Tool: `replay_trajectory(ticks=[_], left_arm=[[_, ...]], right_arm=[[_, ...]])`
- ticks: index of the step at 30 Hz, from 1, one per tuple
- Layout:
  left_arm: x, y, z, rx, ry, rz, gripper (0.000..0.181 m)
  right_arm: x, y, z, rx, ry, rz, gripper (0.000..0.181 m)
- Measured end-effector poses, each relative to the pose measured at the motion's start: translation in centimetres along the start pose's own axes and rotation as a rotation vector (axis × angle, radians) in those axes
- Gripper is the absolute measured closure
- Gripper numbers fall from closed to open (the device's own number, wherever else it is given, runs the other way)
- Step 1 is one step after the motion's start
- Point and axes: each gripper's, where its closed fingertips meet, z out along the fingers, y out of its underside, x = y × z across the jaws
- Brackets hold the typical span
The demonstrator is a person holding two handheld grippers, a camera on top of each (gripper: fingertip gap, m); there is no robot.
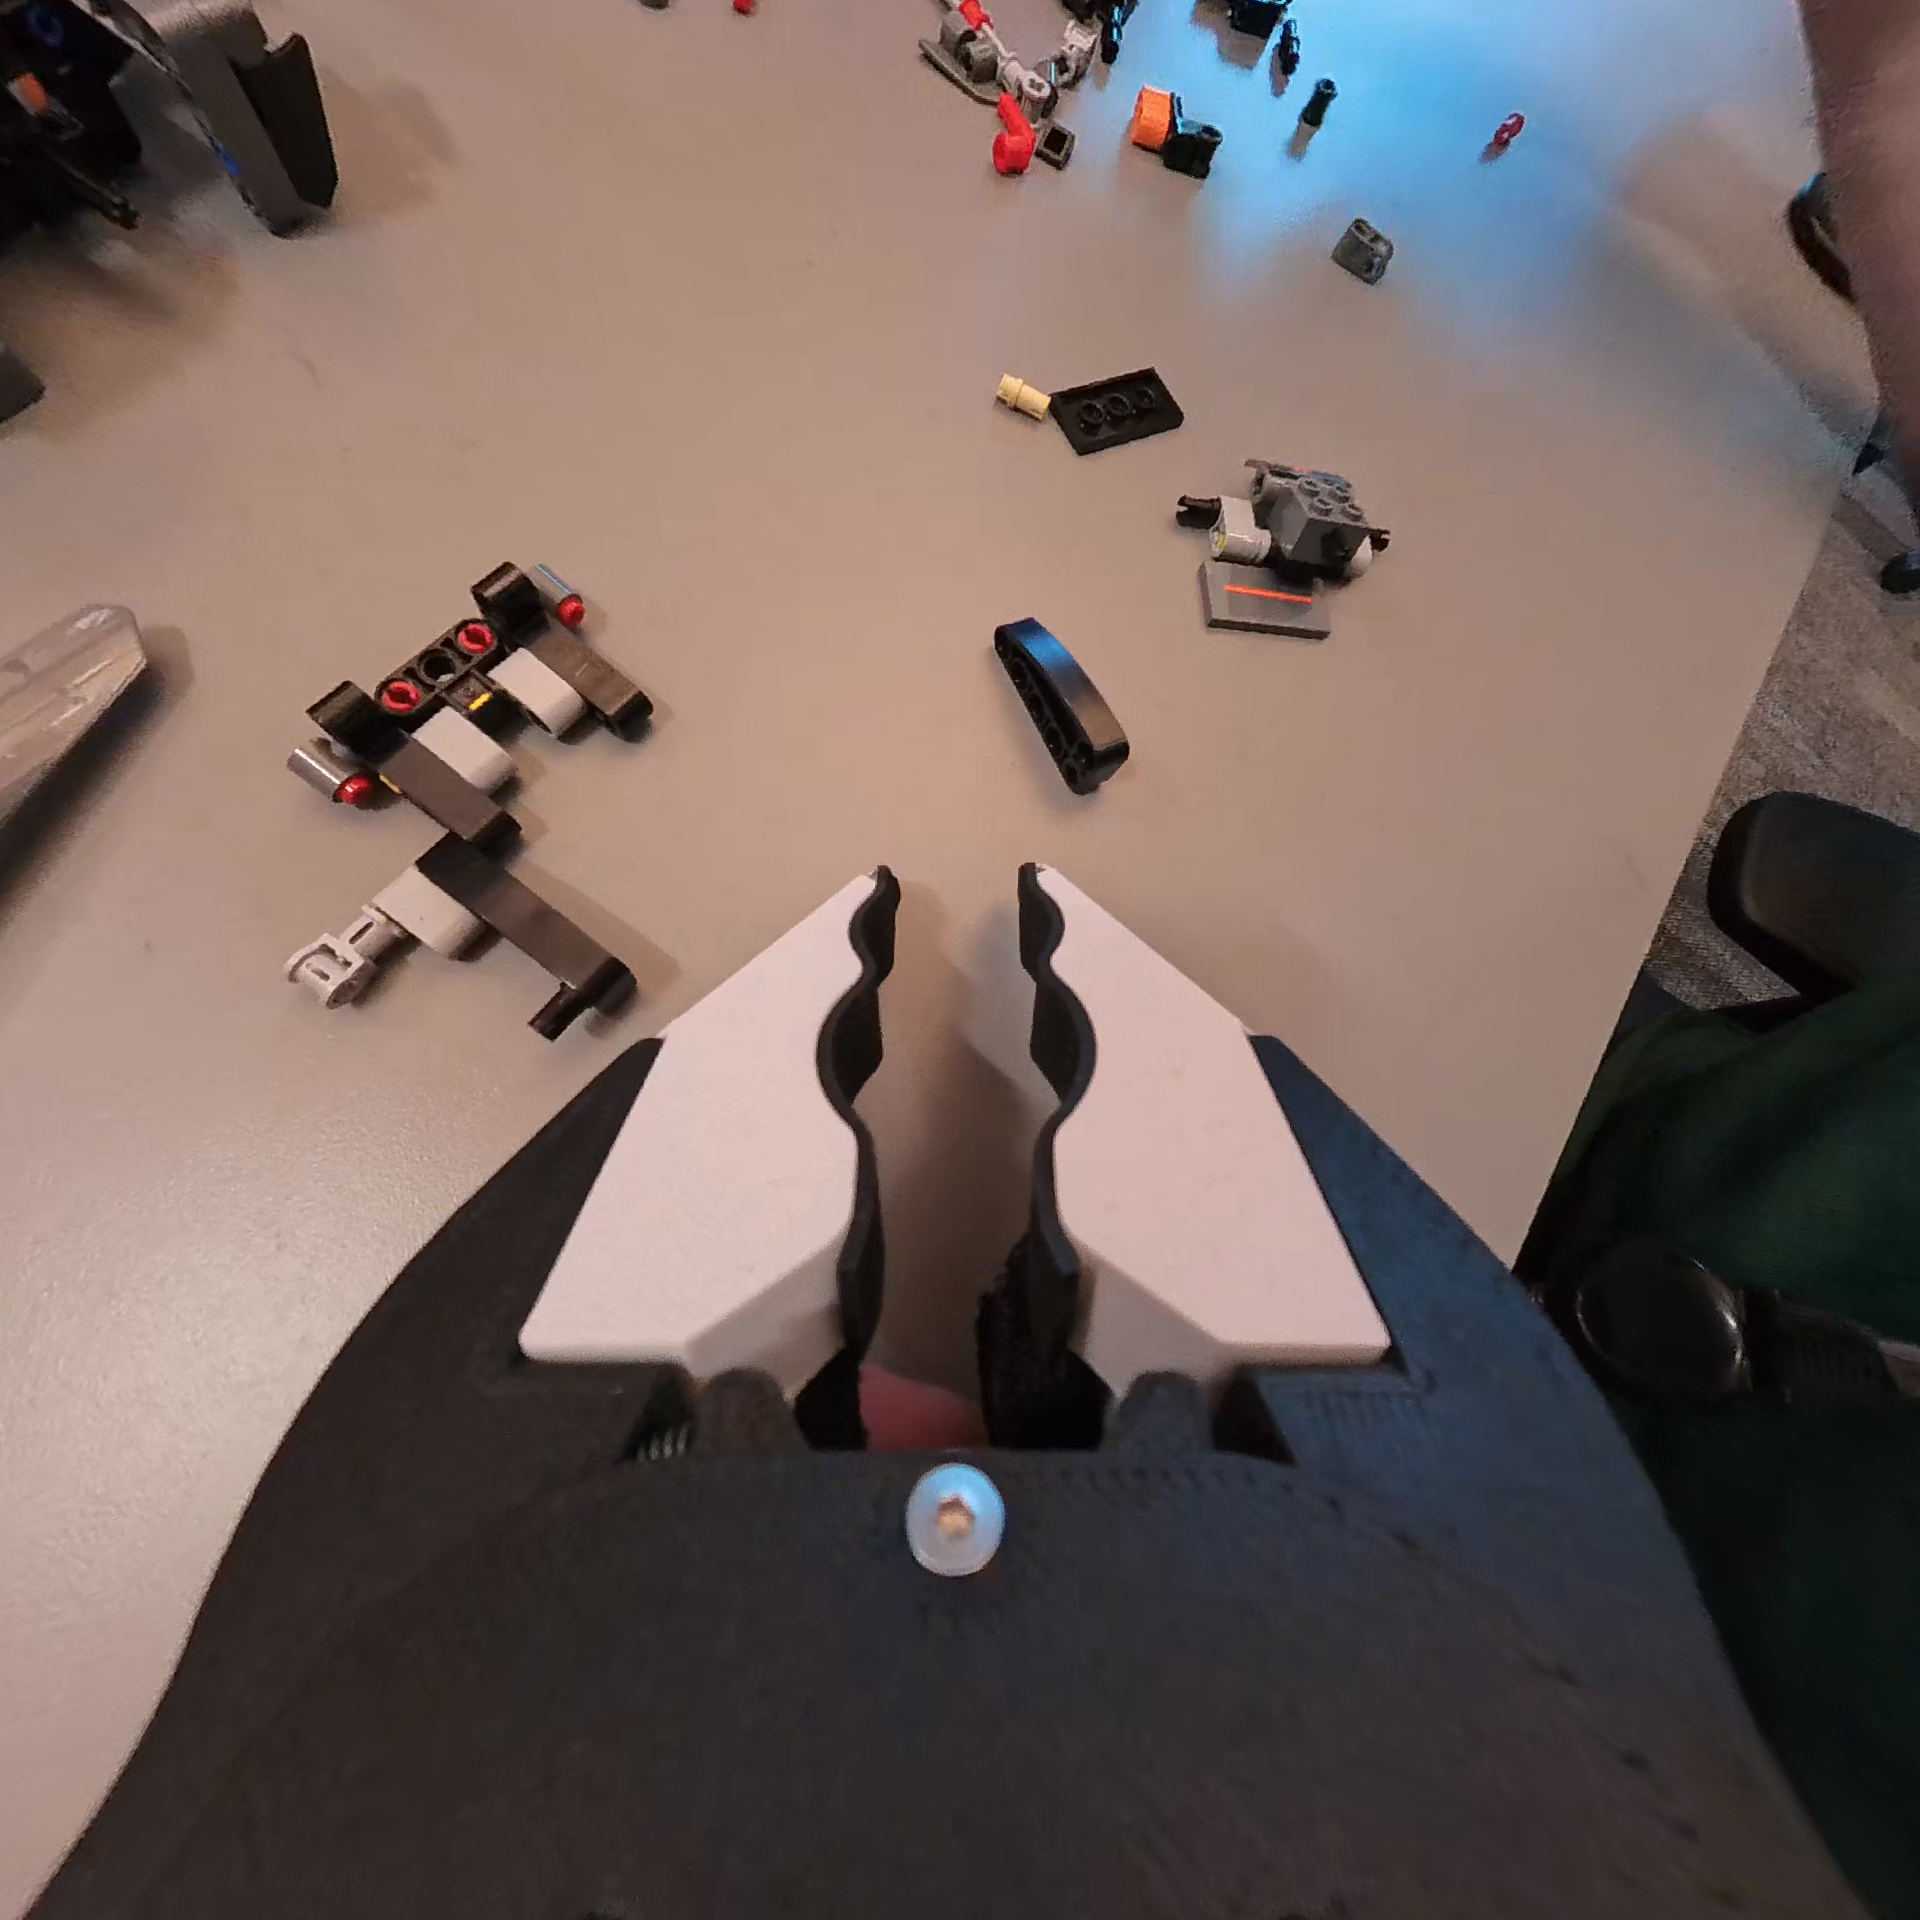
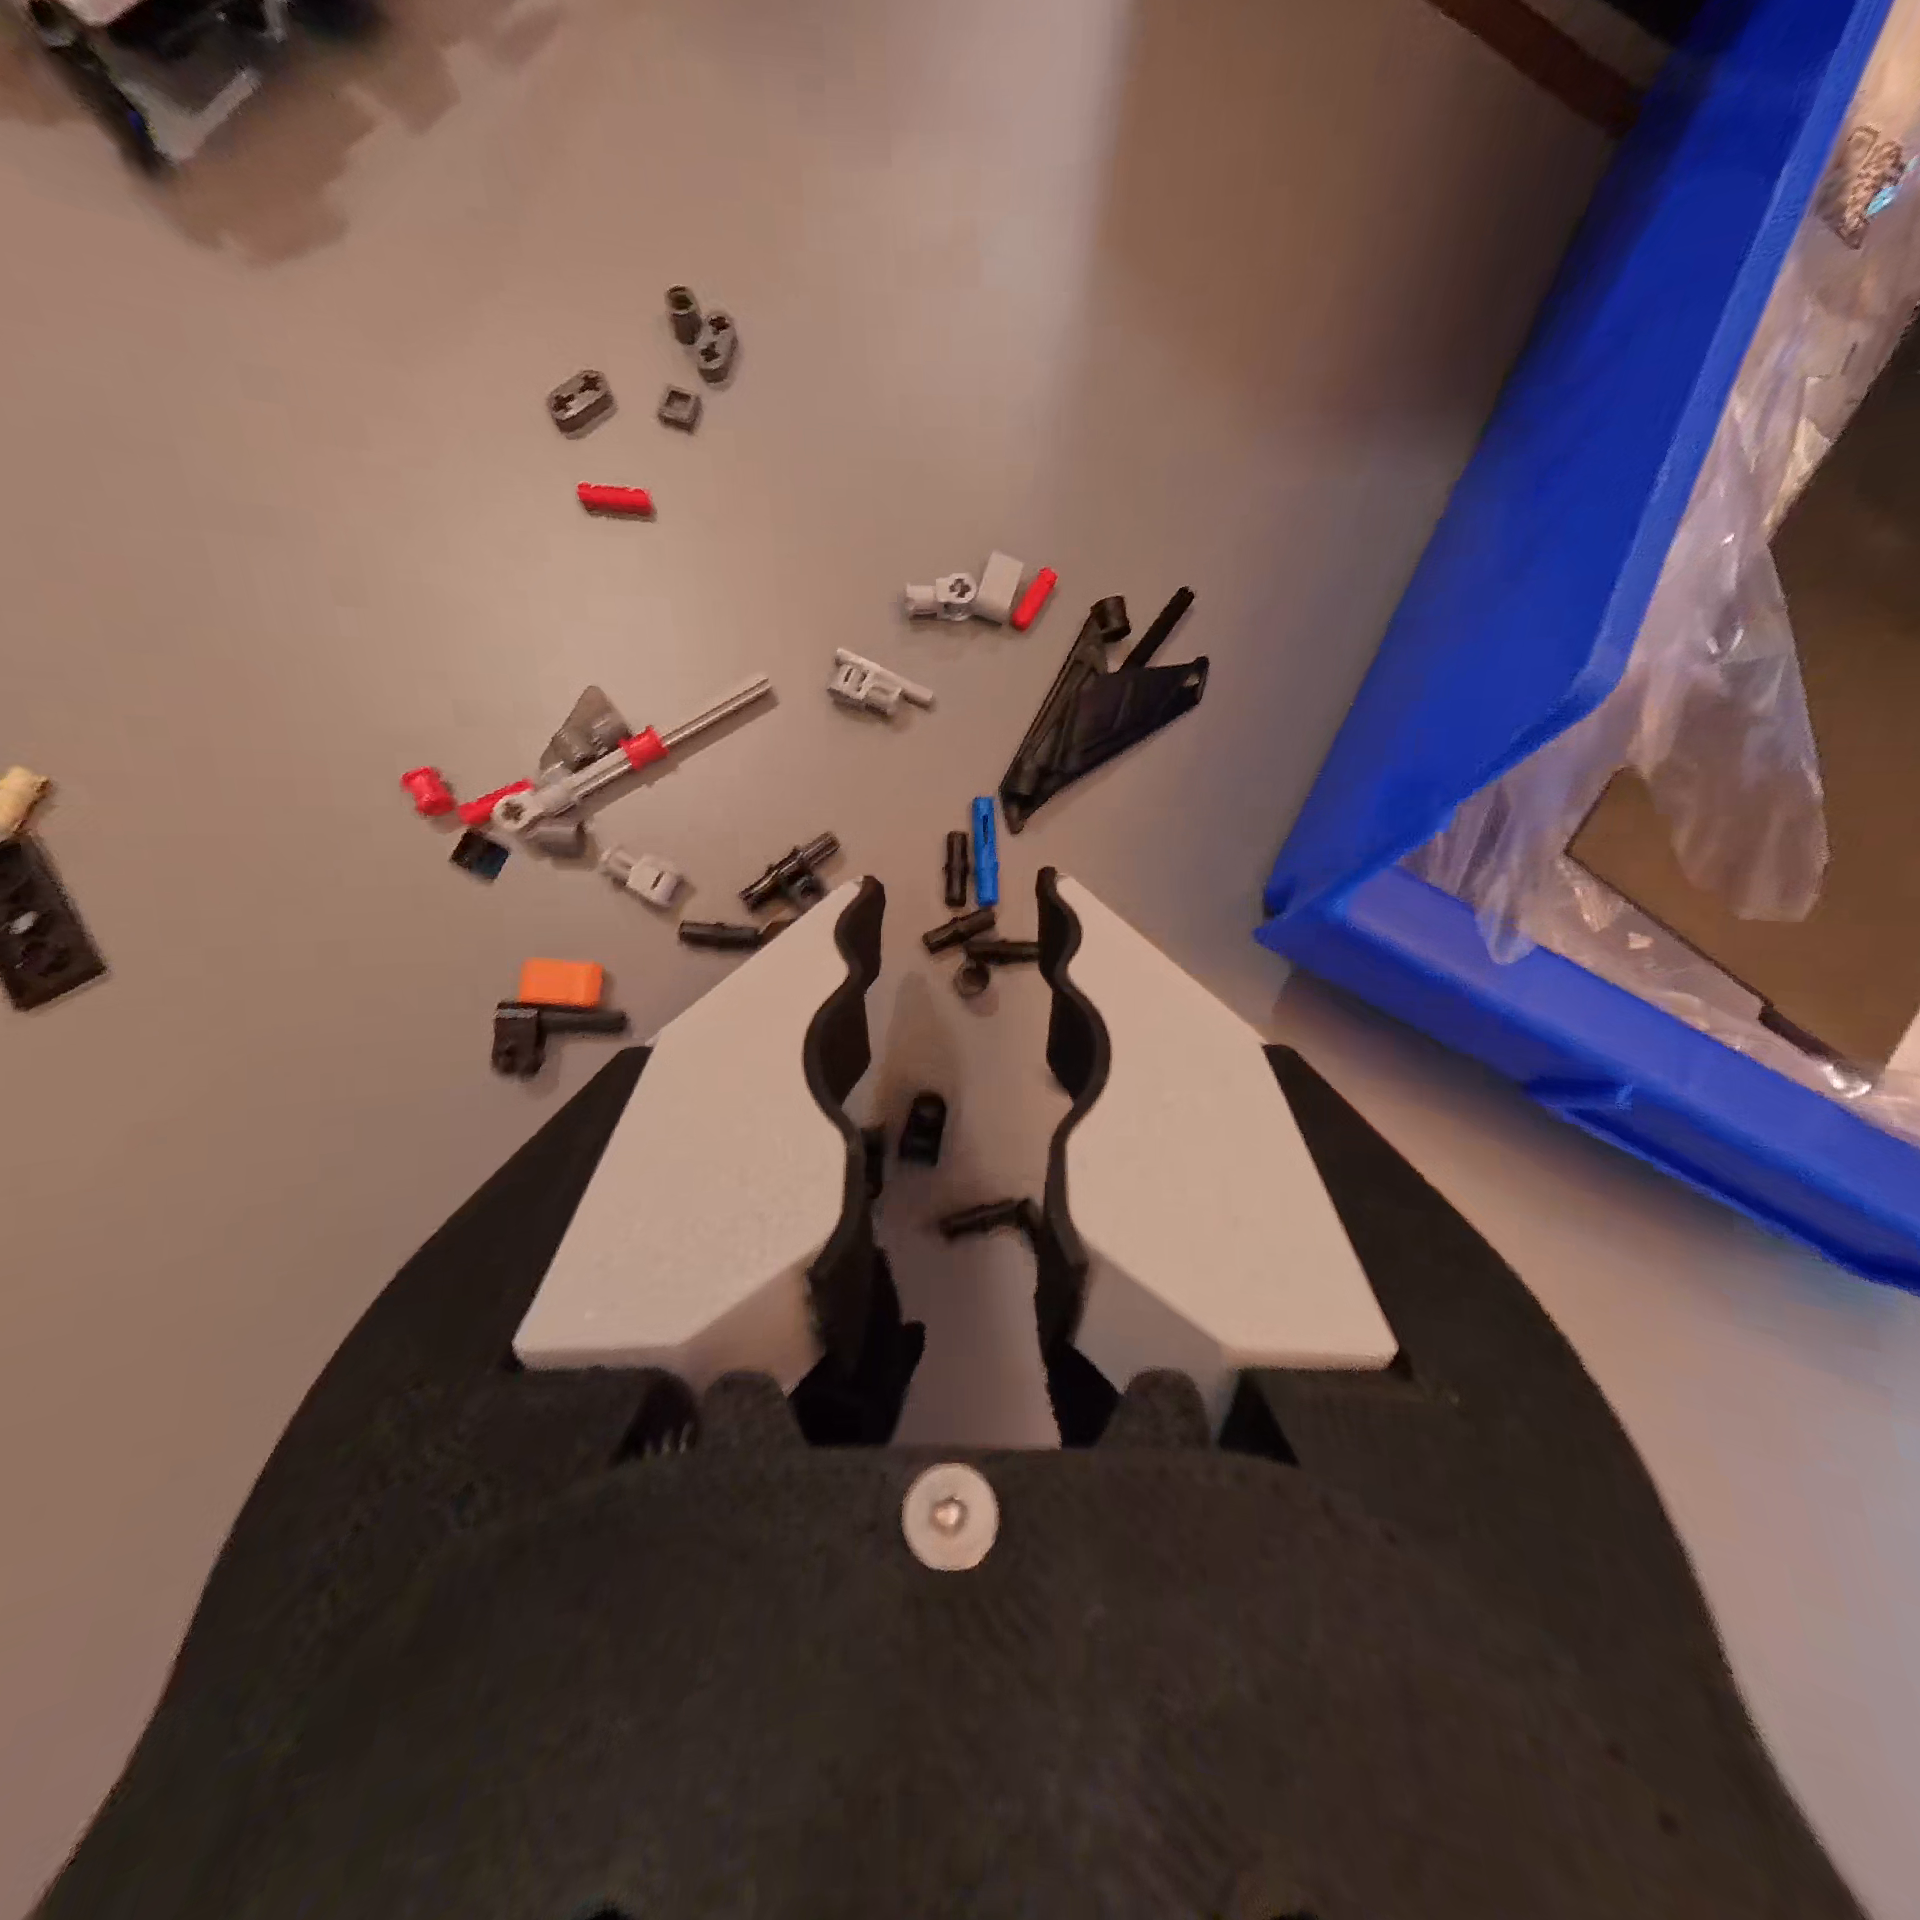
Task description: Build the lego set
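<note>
My left gripper is open and empty above the grey table. Ahead of it lies a curved black beam. To its left sits a black, grey and red sub-assembly and a smaller black and grey piece. A grey block assembly lies to the right. My right gripper is open and empty over several small black pins and a blue pin. A black triangular panel and a grey axle with red bushes lie ahead.
A blue bin lined with clear plastic stands at the right. An orange piece and scattered grey connectors lie on the table. The table edge runs along the right, with a chair and a green sleeve beyond. Spacing between my two grippers at the tips: around 30 centimetres. My right gripper's tips are some 7 centimetres from the orange piece. Look for it in the left wrist view too.
</note>
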Motion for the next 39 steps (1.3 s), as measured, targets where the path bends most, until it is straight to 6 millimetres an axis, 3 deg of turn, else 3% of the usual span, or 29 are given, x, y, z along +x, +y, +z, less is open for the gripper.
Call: replay_trajectory(ticks=[6, 9, 13, 17, 20, 23, 26, 29, 35, 39], left_arm=[[0.0, 0.0, 0.0, 0.002, 0.009, -0.011, 0.16], [0.0, 0.0, 0.0, 0.002, 0.012, -0.015, 0.16], [0.0, 0.0, -0.1, 0.005, 0.023, -0.027, 0.16], [0.0, 0.0, -0.1, 0.007, 0.037, -0.039, 0.16], [0.0, 0.0, -0.1, 0.007, 0.039, -0.039, 0.159], [0.1, -0.1, -0.1, 0.008, 0.044, -0.041, 0.159], [0.1, -0.1, -0.1, 0.009, 0.049, -0.043, 0.158], [0.1, -0.1, -0.1, 0.009, 0.048, -0.043, 0.158], [0.1, -0.1, -0.2, 0.011, 0.055, -0.047, 0.157], [0.2, -0.1, -0.2, 0.014, 0.074, -0.061, 0.155]], right_arm=[[1.6, -1.4, 2.5, -0.034, 0.075, 0.027, 0.154], [2.0, -1.0, 3.7, -0.104, 0.11, 0.007, 0.155], [1.8, -1.0, 3.9, -0.117, 0.094, 0.001, 0.166], [0.4, -0.8, 2.8, -0.101, 0.03, 0.014, 0.175], [-2.3, 0.2, 1.6, -0.142, -0.074, -0.012, 0.176], [-3.7, -0.9, 0.6, -0.098, -0.115, -0.023, 0.175], [-2.9, -4.0, 0.8, -0.034, -0.052, -0.093, 0.167], [-1.8, -6.2, 2.5, -0.069, 0.009, -0.237, 0.17], [-1.0, -6.8, 6.0, -0.286, -0.046, -0.551, 0.172], [-0.8, -6.4, 6.9, -0.417, -0.091, -0.691, 0.167]])
